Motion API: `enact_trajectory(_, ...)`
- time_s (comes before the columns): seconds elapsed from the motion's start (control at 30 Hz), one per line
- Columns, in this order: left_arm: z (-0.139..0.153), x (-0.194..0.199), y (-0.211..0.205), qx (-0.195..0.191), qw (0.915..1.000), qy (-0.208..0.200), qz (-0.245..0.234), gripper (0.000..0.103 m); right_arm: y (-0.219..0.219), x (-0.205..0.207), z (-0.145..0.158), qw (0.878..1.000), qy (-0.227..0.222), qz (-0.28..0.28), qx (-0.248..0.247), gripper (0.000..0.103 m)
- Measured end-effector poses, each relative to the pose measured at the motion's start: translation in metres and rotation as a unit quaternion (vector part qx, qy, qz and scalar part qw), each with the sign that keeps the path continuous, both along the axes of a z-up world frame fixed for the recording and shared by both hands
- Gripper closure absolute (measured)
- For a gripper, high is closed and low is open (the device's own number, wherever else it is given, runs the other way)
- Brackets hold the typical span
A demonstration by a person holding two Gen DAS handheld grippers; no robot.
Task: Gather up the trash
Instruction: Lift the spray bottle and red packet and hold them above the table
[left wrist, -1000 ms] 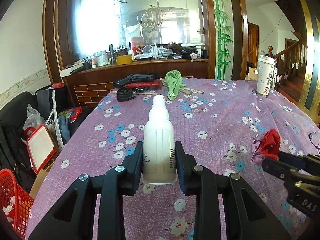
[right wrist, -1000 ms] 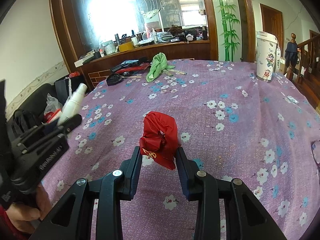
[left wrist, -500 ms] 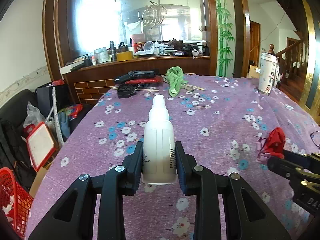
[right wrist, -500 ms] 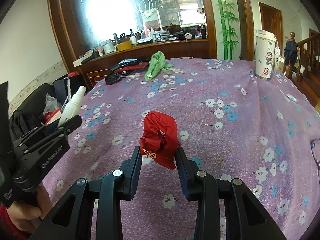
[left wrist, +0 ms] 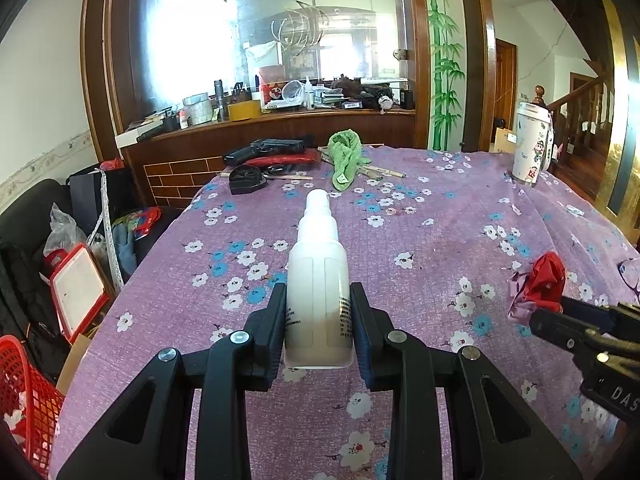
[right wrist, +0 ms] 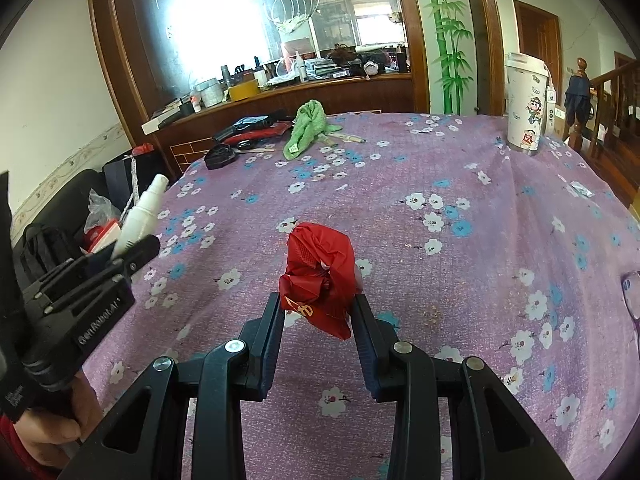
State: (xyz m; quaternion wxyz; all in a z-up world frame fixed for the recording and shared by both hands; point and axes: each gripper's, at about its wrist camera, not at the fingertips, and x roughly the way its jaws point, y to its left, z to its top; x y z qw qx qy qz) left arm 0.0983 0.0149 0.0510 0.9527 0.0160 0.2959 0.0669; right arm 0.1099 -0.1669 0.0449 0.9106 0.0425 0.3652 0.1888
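Holding both things tight is your job now. Your left gripper point(left wrist: 319, 320) squeezes the bottle point(left wrist: 319, 280) above the table point(left wrist: 440, 240), and your right gripper point(right wrist: 316, 320) pinches the red wrapper point(right wrist: 320, 276). The red basket point(left wrist: 24, 396) sits low on the left, so I think you should carry them there slowly and keep the bottle from slipping.

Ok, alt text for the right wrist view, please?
The right hand-held gripper clamps a crumpled red wrapper above a purple floral tablecloth. At left, the left hand-held gripper holds a white spray bottle.
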Motion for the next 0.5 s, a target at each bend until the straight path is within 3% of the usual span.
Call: enact_trajectory(0.5,0.0063,-0.0015,0.0007,-0.008,0.9999,-0.011,0.000,0.074,0.0036,-0.0020,0.0021,0.999,-0.016,-0.013,-0.027,0.066)
